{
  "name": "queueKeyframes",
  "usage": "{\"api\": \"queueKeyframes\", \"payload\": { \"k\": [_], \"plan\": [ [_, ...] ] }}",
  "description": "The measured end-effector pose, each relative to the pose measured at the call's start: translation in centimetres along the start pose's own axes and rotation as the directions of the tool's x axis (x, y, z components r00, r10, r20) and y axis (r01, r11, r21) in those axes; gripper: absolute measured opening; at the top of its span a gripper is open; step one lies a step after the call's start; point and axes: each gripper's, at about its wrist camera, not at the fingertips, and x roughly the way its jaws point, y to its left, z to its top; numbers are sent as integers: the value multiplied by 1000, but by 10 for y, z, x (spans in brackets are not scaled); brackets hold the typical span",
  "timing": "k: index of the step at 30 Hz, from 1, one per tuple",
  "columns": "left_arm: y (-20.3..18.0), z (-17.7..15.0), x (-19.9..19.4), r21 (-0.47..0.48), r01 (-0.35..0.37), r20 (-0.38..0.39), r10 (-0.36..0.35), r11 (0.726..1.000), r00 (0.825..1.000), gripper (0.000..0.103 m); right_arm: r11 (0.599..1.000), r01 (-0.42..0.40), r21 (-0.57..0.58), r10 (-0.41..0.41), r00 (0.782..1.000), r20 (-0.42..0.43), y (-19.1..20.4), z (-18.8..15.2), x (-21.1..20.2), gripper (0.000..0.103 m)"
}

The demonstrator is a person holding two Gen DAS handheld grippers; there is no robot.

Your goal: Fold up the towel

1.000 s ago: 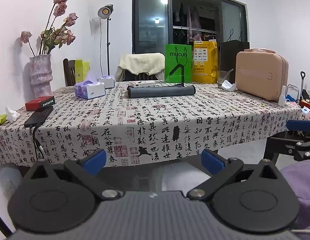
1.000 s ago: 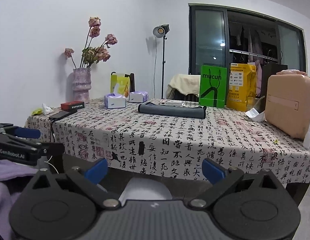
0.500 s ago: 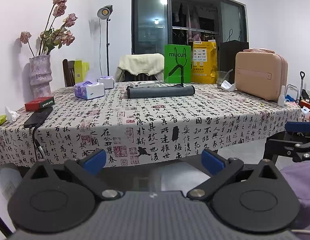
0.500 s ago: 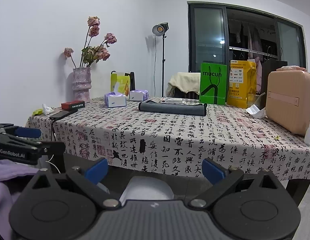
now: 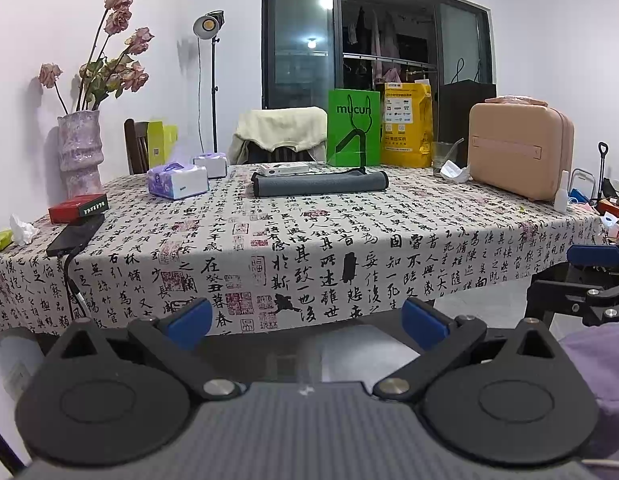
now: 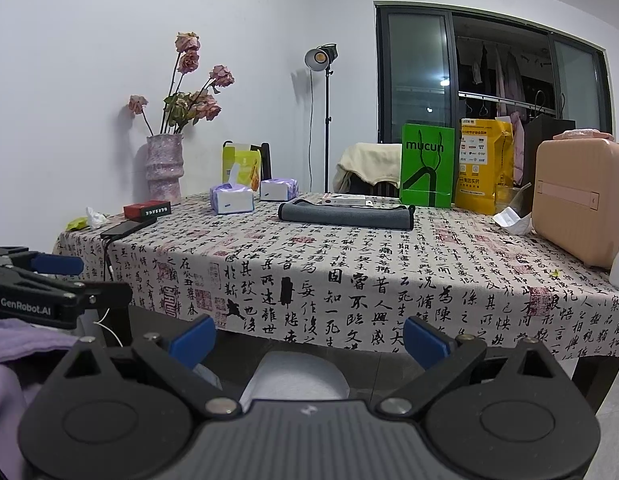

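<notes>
A dark grey towel (image 5: 319, 184) lies rolled or folded in a long strip on the far middle of the table; it also shows in the right wrist view (image 6: 345, 216). My left gripper (image 5: 307, 318) is open and empty, held below and in front of the table's near edge. My right gripper (image 6: 307, 338) is open and empty too, at the same low height. Each gripper shows at the edge of the other's view, the right one (image 5: 593, 276) and the left one (image 6: 41, 280).
The table (image 5: 349, 240) has a calligraphy-print cloth. On it stand a vase of dried roses (image 5: 79, 152), two tissue boxes (image 5: 177, 180), a red box (image 5: 79, 208), a phone (image 5: 75, 234), green (image 5: 353, 128) and yellow bags (image 5: 407, 124), and a pink case (image 5: 519, 148). Purple fabric (image 6: 13, 356) lies low beside me.
Both grippers have risen slightly, so the table sits a little lower in both views. Both stay open and empty.
</notes>
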Motion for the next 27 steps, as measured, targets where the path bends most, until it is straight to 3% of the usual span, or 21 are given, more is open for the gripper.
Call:
{"api": "queueKeyframes", "payload": {
  "k": [27],
  "plan": [
    [-1, 1, -1, 3, -3, 3, 3, 1000, 1000, 103, 1000, -9, 9, 9, 1000, -10, 1, -1, 2, 101]
  ]
}}
